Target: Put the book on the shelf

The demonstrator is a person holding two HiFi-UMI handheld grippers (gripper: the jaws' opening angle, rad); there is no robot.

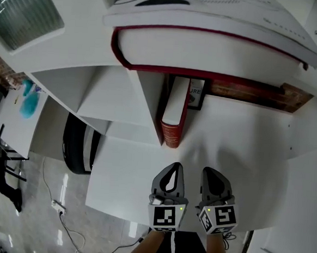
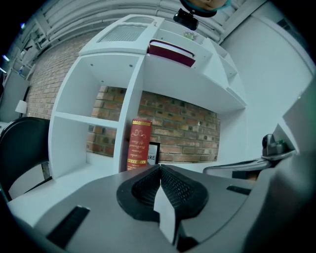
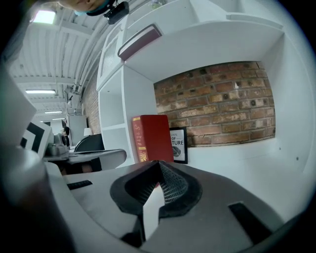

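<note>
A red book (image 1: 172,124) stands upright on the white shelf (image 1: 239,140), its side against a white divider (image 1: 149,103). It shows in the left gripper view (image 2: 139,143) and in the right gripper view (image 3: 152,137) too. My left gripper (image 1: 174,166) hangs a short way in front of the book, shut with nothing between its jaws (image 2: 159,168). Beside it on the right, my right gripper (image 1: 207,170) is also shut and empty (image 3: 159,163). Neither gripper touches the book.
A second, larger red book (image 1: 208,51) lies flat on top of the shelf unit. A small framed print (image 1: 196,93) leans on the brick back wall behind the standing book. A black chair (image 1: 78,144) is at the left, with a cable (image 1: 74,228) on the floor.
</note>
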